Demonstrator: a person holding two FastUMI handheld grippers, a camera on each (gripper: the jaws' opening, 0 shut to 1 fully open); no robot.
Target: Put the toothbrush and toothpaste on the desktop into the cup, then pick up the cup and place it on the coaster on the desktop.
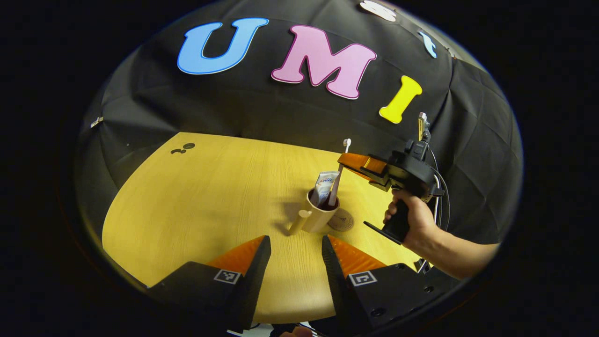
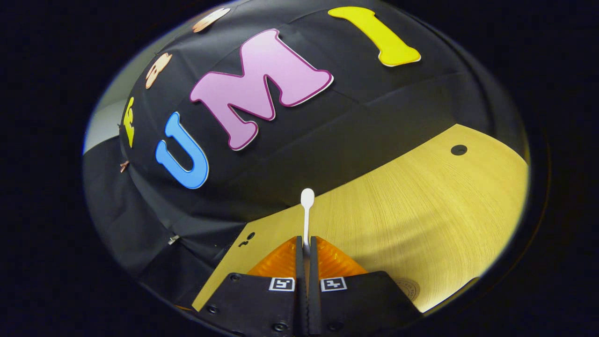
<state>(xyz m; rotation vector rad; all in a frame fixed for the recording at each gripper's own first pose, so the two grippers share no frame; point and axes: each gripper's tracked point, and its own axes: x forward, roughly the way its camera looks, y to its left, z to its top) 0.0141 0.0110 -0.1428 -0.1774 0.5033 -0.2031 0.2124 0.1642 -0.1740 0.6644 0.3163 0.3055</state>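
Observation:
A tan cup (image 1: 320, 216) with a handle stands on the yellow wooden table (image 1: 201, 201), touching a round coaster (image 1: 342, 220) on its right. A toothpaste tube (image 1: 325, 185) stands inside the cup. The white toothbrush (image 1: 338, 177) leans in the cup head up, and my right gripper (image 1: 345, 161) is shut on its shaft above the rim. In the right gripper view the brush (image 2: 307, 206) sticks up from between the closed fingers of the right gripper (image 2: 305, 244). My left gripper (image 1: 295, 245) is open, low and just short of the cup.
A hand (image 1: 416, 222) holds the right gripper at the table's right side. Small dark holes (image 1: 183, 148) mark the far left corner, and another hole (image 2: 458, 150) lies in the tabletop. The coaster's edge (image 2: 408, 288) peeks out beside the right gripper's body. Black cloth walls enclose the table.

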